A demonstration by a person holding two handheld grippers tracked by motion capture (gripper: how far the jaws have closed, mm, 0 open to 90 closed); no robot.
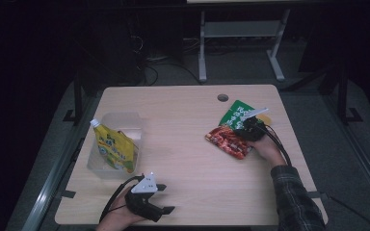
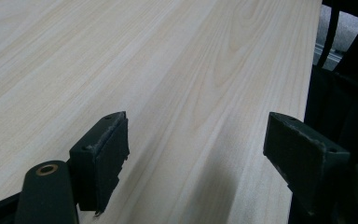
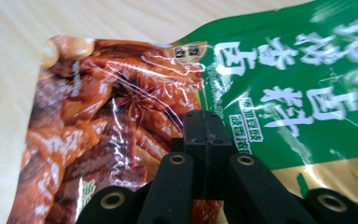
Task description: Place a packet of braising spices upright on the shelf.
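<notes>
Red snack packet sits at about 3 o'clock on the worktop, lying flat with its far end touching or tucked against a green packet just beyond it toward 1 o'clock. In the right gripper view the red packet shows glossy printed food and the green packet has white lettering and a gold band lower down.

Your right gripper is down low on the seam where the two packets meet, your hand behind it and your plaid sleeve coming in from 5 o'clock. Its fingers are pressed tight together, pad to pad, with their tips right at the packet surface; can't tell if they've caught any film between them or just closed on nothing.

Your left gripper is parked at 6 o'clock near the front edge, lying roughly level and pointing off toward 3 o'clock. Its fingers are spread wide over bare wood, nothing between them.

Over at 9 o'clock there's a clear plastic bin with a yellow spouted pouch leaning inside it, white cap up at the far left corner.

There's also a round cable hole in the worktop at 1 o'clock, just past the green packet. The stretch of wood between the packets and the bin is open.
</notes>
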